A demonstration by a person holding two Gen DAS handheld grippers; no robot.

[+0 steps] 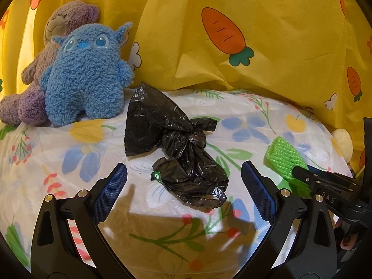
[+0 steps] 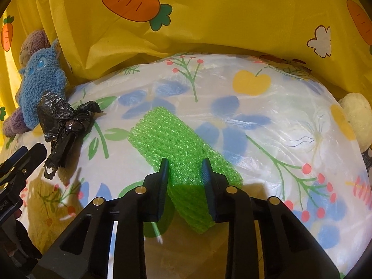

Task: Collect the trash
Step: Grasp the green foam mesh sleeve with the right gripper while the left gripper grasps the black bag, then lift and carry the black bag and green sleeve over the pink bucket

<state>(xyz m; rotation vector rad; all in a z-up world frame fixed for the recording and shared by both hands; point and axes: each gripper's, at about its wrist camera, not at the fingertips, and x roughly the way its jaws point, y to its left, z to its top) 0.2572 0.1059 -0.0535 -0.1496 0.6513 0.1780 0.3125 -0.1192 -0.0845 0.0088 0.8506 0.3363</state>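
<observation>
A crumpled black plastic bag (image 1: 181, 144) lies on the flowered plastic sheet (image 1: 69, 144), just ahead of my left gripper (image 1: 183, 174), which is open and empty with its fingers to either side of the bag's near end. The bag also shows in the right wrist view (image 2: 62, 125) at the left. My right gripper (image 2: 184, 165) is shut on a green foam net sleeve (image 2: 169, 139), which lies across the sheet between its fingers. In the left wrist view the sleeve (image 1: 284, 155) and the right gripper (image 1: 300, 174) are at the right.
A blue plush toy (image 1: 88, 74) and a purple-brown plush bear (image 1: 62, 23) sit at the back left. A yellow carrot-print curtain (image 1: 255, 46) hangs behind. A pale round plush object (image 2: 355, 116) lies at the sheet's right edge.
</observation>
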